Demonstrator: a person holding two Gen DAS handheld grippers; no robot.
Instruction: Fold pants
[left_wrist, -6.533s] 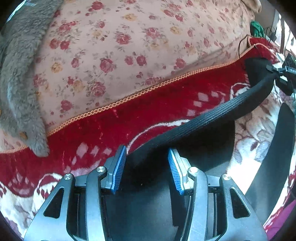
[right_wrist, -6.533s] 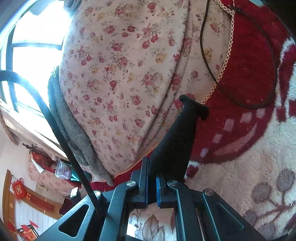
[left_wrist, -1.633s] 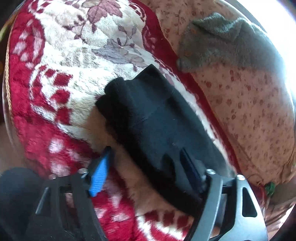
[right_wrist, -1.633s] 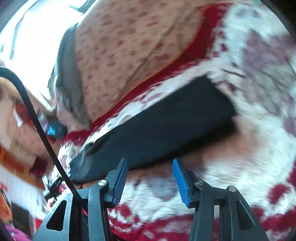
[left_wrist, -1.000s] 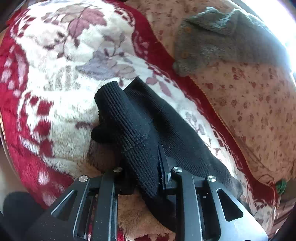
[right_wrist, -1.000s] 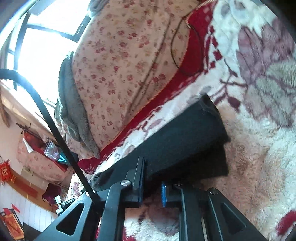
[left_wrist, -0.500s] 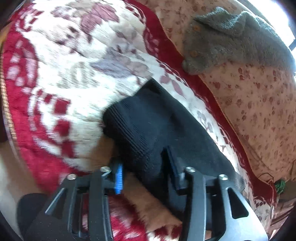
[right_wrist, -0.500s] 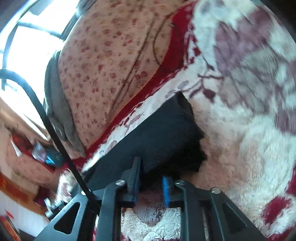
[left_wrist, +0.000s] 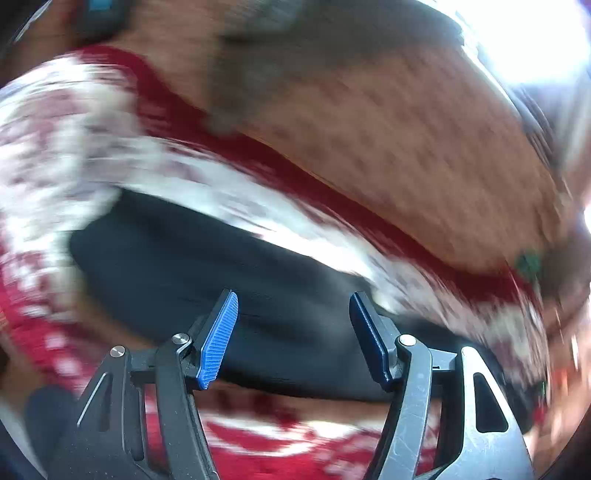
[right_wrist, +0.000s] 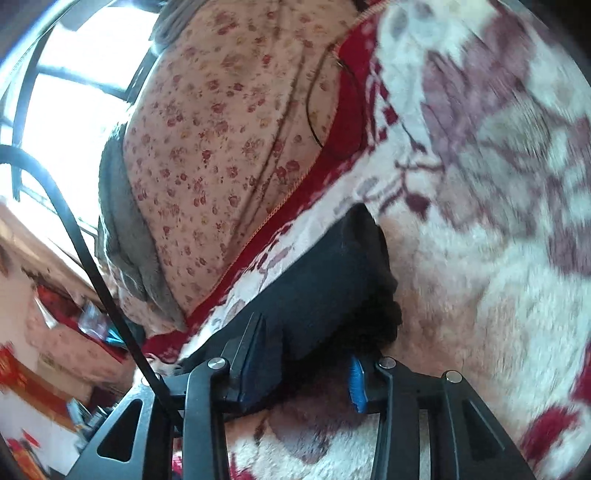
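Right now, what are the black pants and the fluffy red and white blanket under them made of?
The black folded pants look like a soft matte knit, though no weave shows clearly. The red and white patterned blanket looks like thick plush fleece: its pile is fuzzy and tufted. Both are probably synthetic, but that is uncertain.

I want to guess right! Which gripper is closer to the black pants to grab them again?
Probably the right gripper: its opening jaws sit around the end of the black pants. The left gripper, also opening, has nothing between its jaws; the pants lie beyond them.
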